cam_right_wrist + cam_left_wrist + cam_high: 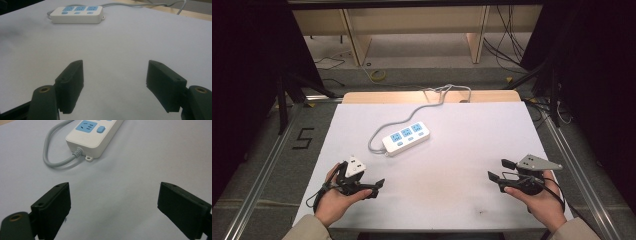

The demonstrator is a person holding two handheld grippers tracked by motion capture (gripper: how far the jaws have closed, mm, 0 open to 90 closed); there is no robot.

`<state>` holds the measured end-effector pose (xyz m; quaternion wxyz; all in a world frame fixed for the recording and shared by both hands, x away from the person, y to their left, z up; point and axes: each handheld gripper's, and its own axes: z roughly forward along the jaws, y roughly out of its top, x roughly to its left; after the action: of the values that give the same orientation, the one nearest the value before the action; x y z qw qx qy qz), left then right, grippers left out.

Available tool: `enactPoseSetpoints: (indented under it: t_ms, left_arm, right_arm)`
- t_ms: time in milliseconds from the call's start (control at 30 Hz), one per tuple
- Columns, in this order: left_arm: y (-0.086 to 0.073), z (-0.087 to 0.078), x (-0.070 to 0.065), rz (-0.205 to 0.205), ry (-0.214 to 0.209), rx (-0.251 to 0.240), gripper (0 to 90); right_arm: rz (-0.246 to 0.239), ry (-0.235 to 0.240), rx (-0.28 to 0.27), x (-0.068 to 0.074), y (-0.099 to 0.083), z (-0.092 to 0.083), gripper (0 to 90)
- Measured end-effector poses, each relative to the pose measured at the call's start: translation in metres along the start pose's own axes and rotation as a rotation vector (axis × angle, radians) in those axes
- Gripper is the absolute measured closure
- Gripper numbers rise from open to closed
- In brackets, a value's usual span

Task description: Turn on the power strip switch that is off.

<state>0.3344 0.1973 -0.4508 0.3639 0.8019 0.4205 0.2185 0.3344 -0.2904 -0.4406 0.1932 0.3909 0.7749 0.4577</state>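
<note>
A white power strip [406, 136] with three blue sockets lies mid-table, angled, and its grey cable [412, 112] loops off toward the far edge. My left gripper [376, 187] hovers near the front left, held in a hand, pointing right. In the left gripper view its jaws [113, 195] stand wide apart over bare table, with the strip's cable end [95, 135] just ahead. My right gripper [499, 170] is at the front right, open and pointing left. In the right gripper view [115, 67] nothing lies between its jaws, and the strip [77, 14] is far ahead.
A white sheet [452, 165] covers the table, with a wooden edge [412, 96] at the back. Metal rails run along both sides. The floor beyond holds loose cables, a yellow ring [378, 75] and a black "5" mark [303, 138].
</note>
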Motion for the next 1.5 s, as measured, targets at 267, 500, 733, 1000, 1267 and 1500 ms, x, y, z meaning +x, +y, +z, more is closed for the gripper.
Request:
enactPoseSetpoints:
  t_ms: [267, 500, 733, 1000, 1267, 1500]
  left_arm:
    - [0.002, -0.002, 0.001, -0.012, 0.007, -0.014, 24.4]
    - [0.009, -0.005, 0.005, -0.036, 0.015, -0.015, 64.4]
    - [0.017, -0.003, 0.003, -0.040, 0.002, -0.013, 89.5]
    - [0.023, 0.001, 0.004, -0.059, -0.018, -0.008, 89.6]
    - [0.030, 0.008, 0.006, -0.072, -0.022, 0.001, 89.7]
    - [0.036, 0.013, 0.009, -0.090, -0.024, 0.015, 89.8]
  right_arm:
    - [-0.004, -0.006, 0.002, 0.000, 0.000, 0.000, 30.7]
    - [-0.003, -0.006, 0.006, 0.000, 0.000, 0.001, 30.7]
    - [-0.007, -0.008, 0.009, 0.001, 0.000, 0.001, 30.7]
    - [-0.006, -0.015, 0.019, 0.001, -0.001, 0.003, 30.6]
    - [-0.006, -0.017, 0.026, 0.002, -0.001, 0.003, 30.6]
    - [-0.004, -0.013, 0.028, 0.002, -0.001, 0.005, 30.4]
